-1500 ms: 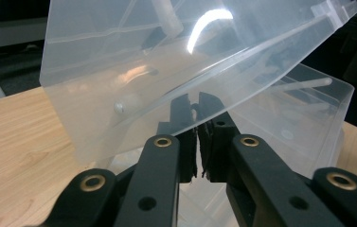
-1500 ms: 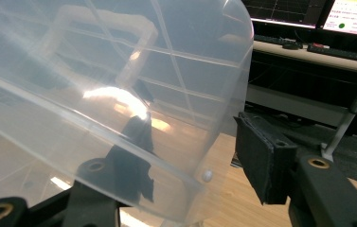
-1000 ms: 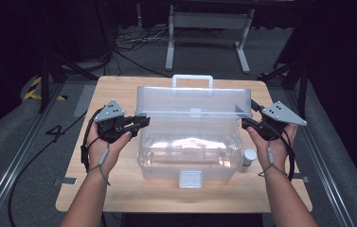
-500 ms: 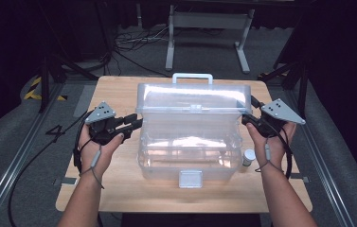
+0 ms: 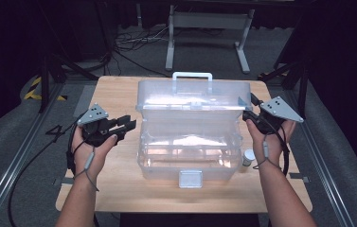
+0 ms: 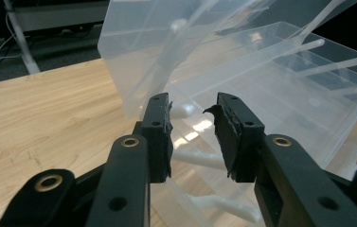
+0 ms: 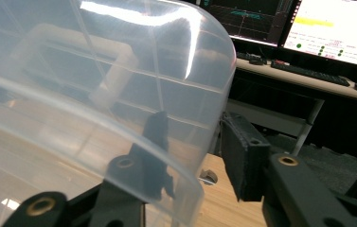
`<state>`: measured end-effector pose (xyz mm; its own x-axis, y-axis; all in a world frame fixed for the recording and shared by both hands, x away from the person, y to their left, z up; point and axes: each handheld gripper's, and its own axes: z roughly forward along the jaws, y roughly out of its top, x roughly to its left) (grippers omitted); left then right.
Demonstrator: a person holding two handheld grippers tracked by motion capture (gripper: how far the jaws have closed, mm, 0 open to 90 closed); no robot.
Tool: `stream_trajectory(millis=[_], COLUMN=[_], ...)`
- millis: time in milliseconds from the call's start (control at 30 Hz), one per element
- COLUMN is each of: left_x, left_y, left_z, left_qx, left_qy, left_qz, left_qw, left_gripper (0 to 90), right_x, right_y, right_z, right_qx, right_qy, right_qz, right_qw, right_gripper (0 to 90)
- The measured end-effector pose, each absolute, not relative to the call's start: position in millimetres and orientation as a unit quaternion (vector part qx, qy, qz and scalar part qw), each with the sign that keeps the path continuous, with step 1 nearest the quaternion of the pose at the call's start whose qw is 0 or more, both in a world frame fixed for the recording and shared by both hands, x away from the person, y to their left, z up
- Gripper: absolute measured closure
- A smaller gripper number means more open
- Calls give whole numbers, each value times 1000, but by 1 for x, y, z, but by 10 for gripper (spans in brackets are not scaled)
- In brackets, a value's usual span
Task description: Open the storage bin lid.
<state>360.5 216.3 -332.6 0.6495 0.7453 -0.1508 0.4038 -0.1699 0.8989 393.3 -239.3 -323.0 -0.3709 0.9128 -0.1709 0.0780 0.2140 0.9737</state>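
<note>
L gripper [image 5: 119, 126] sits just off the clear box's [image 5: 190, 156] left side at table [image 5: 119, 189] centre, jaws part-open, just been widening, nothing between them; prob. backing off. R gripper [image 5: 248, 116] straddles the raised lid's [image 5: 192, 97] right edge w/ jaws closing, likely steadying it; can't tell if pads press yet. Small vial [image 5: 248, 157] beside box; box contents hazy thru plastic.

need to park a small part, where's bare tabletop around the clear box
Free: the wooden table strip in front of the clear box, and the left side beyond the left gripper. Crowded: the right side, with the small jar and the right gripper at the lid.
</note>
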Motion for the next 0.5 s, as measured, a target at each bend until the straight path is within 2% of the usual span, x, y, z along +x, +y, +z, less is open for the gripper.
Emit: stream_trajectory(millis=[300,500], left_x=[360,359], left_y=[221,226], left_z=[-335,-337], left_qx=[743,741], left_qy=[395,402], left_qz=[164,164], left_qw=[515,512], left_gripper=[664,659], right_x=[396,400], right_y=[-238,-242], right_z=[-322,-321], right_qx=[374,387], right_qy=[654,649], right_qz=[491,507], right_qw=[437,415], right_gripper=[697,722])
